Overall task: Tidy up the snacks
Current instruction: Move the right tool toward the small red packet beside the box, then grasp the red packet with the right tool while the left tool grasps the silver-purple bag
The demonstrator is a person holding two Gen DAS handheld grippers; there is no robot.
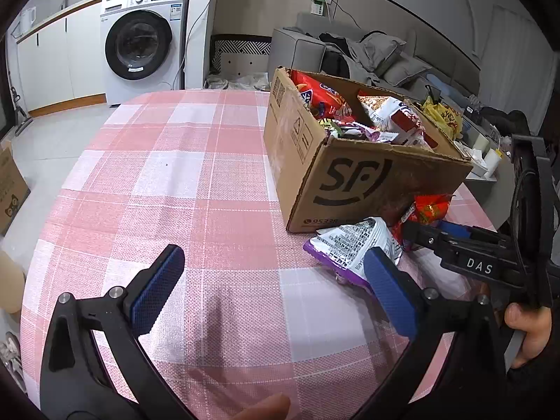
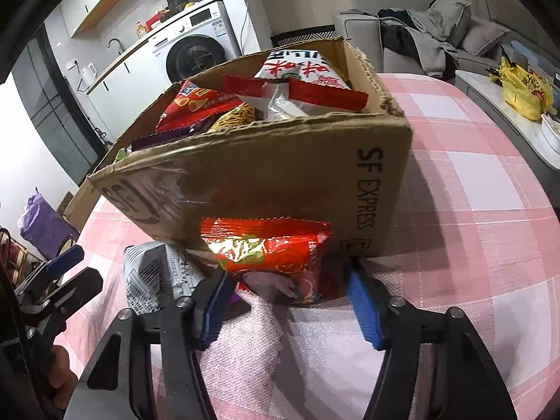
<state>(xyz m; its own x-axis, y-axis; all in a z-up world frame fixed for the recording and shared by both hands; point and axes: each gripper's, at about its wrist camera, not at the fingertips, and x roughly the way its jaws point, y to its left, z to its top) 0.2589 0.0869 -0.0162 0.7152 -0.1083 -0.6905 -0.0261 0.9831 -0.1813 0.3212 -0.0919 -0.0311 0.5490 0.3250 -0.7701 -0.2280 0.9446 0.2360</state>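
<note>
The red snack packet (image 2: 269, 255) lies at centre frame in the right wrist view, leaning against the foot of the cardboard box (image 2: 266, 182). It looks light, puffy and crinkly (foil that may slip), best pinched across its lower body, not the sealed edge. The right gripper (image 2: 283, 301) straddles its lower edge, pads touching its sides. A white-and-purple packet (image 1: 353, 245) lies beside it. The left gripper (image 1: 273, 290), lower frame, is spread wide over the checked tablecloth (image 1: 175, 175), holding nothing.
</note>
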